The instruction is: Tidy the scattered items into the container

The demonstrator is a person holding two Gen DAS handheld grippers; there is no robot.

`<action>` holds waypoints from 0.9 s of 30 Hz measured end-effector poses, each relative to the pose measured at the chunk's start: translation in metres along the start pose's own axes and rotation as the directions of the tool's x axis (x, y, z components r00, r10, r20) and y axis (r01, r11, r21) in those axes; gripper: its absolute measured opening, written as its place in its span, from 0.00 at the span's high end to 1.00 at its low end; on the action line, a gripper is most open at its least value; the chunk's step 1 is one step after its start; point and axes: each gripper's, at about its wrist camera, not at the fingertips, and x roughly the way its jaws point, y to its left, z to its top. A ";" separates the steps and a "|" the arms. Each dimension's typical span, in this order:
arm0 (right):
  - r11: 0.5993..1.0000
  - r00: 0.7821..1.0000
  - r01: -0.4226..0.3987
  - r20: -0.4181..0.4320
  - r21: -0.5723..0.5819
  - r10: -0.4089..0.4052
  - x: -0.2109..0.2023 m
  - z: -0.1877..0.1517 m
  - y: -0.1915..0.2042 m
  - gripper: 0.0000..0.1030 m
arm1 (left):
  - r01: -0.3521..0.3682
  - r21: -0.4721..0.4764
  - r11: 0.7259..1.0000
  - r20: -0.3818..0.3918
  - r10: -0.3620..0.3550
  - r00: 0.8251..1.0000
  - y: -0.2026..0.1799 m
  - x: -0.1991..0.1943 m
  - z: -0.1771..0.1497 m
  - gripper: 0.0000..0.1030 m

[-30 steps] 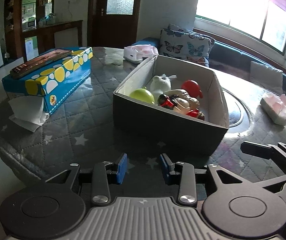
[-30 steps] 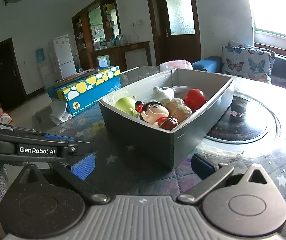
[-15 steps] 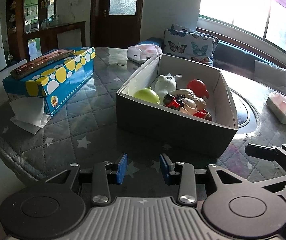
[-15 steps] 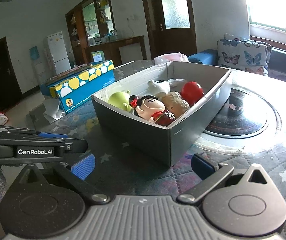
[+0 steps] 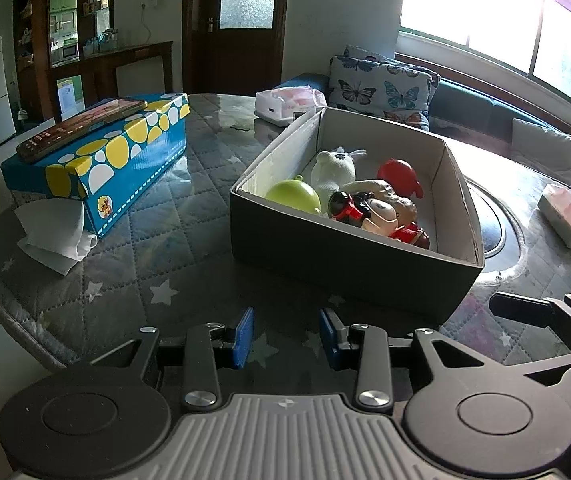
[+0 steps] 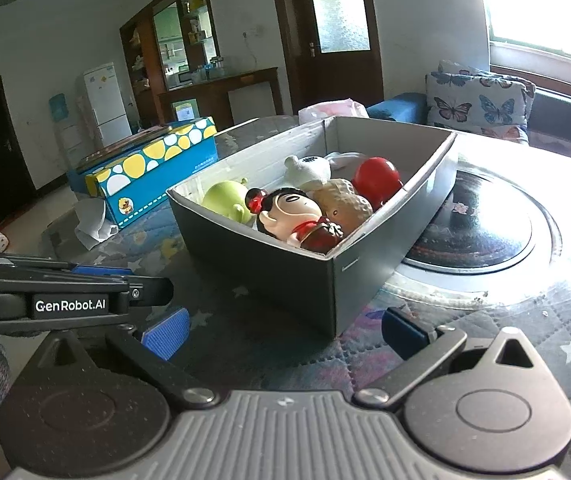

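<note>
A grey cardboard box (image 5: 337, 264) (image 6: 269, 268) stands on the quilted table. Inside lie a green round toy (image 5: 293, 197) (image 6: 223, 198), a white plush (image 5: 333, 172) (image 6: 307, 168), a red toy (image 5: 399, 174) (image 6: 375, 178), a tan peanut-shaped toy (image 5: 399, 204) (image 6: 345, 204) and a doll with black hair and red clothes (image 5: 373, 216) (image 6: 293, 216). My left gripper (image 5: 285, 334) is open and empty, short of the box's near wall. My right gripper (image 6: 283, 330) is wide open and empty, at the box's near corner. The left gripper's arm (image 6: 65, 296) shows at the left of the right wrist view.
A blue box with yellow and white spots (image 5: 101, 164) (image 6: 153, 168) stands left of the grey box, a phone (image 5: 81, 128) on top and white tissue (image 5: 53, 232) at its end. Tissue packs (image 5: 289, 100) (image 5: 569, 216) lie behind and right. A dark round inset (image 6: 481, 228) lies at the right.
Both grippers have drawn back a little from the box and risen slightly. Both stay open and empty. The toys in the box have not moved.
</note>
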 end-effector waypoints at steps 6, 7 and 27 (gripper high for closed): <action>1.000 1.000 0.009 -0.003 0.012 -0.009 0.003 0.002 -0.001 0.00 | -0.006 -0.001 1.000 0.001 0.006 1.000 0.000 0.002 0.003 0.63; 1.000 1.000 0.012 -0.004 0.015 -0.012 0.004 0.002 -0.001 0.00 | -0.010 0.003 1.000 0.003 0.010 1.000 0.000 0.002 0.003 0.63; 0.999 0.998 0.045 -0.036 0.028 -0.044 0.017 0.007 0.001 0.00 | -0.065 0.052 0.997 0.000 0.065 0.998 -0.001 0.012 0.010 0.63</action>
